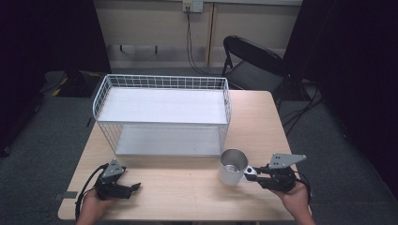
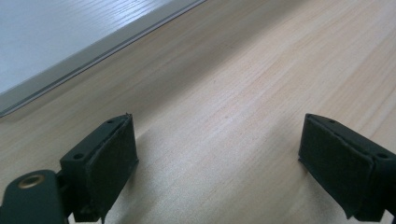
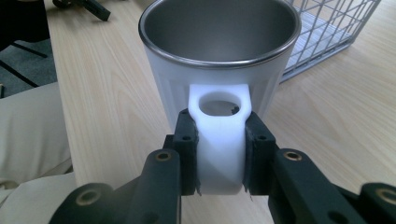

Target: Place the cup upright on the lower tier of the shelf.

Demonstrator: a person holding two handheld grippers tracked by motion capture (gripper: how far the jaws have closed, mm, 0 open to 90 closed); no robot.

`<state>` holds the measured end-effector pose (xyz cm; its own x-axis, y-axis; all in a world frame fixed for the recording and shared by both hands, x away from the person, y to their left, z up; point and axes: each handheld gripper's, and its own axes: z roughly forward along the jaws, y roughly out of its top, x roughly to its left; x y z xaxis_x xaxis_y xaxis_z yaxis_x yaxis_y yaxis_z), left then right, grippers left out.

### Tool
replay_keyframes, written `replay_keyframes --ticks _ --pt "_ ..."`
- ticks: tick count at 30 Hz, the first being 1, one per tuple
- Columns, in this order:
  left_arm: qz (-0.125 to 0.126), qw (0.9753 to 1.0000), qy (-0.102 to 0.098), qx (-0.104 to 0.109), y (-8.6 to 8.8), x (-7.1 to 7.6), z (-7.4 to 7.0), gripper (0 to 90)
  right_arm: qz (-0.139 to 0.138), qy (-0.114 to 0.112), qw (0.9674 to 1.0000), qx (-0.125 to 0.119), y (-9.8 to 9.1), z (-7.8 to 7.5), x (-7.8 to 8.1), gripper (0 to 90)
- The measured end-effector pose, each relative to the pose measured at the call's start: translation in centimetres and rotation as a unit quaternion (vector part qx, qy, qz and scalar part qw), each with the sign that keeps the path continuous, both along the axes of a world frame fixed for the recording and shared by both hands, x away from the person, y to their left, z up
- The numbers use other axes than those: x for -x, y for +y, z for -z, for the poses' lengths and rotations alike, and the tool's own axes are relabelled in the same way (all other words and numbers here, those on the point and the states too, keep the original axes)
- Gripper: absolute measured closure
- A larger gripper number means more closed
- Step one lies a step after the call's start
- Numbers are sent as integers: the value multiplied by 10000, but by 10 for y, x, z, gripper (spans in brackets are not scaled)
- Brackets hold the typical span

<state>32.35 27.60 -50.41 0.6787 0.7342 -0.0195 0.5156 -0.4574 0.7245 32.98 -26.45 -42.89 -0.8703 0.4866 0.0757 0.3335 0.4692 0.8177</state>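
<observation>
lab-like room: black curtains (image 1: 42,37), folding chair (image 1: 253,61), bare table (image 1: 263,122).

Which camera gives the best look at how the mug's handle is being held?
The right gripper view: the white handle sits close up, clamped between the right tool's two black jaws. The high view shows the mug small, standing upright on the table, its handle partly hidden by that tool. The left gripper view looks along the open left tool at bare tabletop.

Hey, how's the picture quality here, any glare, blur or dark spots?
High view: table evenly lit, room edges very dark. Left gripper view: sharp wood grain, soft shadow beside the left gripper. Right gripper view: the white handle is overexposed and the mug rim glints.
</observation>
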Motion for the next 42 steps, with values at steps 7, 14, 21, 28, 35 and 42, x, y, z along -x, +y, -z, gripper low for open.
replay_keyframes --ticks 7,14,21,28,35,42 --pt "13 10000 12 -7 0 0 0 100 -186 25 9998 81 14 -4 -2 714" --pt "17 10000 14 -8 0 0 0 99 -238 34 9997 52 24 -6 -5 714" --pt "25 10000 16 -11 0 0 0 95 -295 47 9996 -12 34 -11 -8 715" --pt "29 10000 13 -14 -1 0 0 91 -335 69 9994 -77 43 -11 -10 714" --pt "42 10000 16 -18 -1 0 0 85 -392 45 9991 -134 56 -15 -14 714" --pt "63 10000 1 -42 -1 -1 0 82 -461 24 9989 -122 66 -19 -16 714"
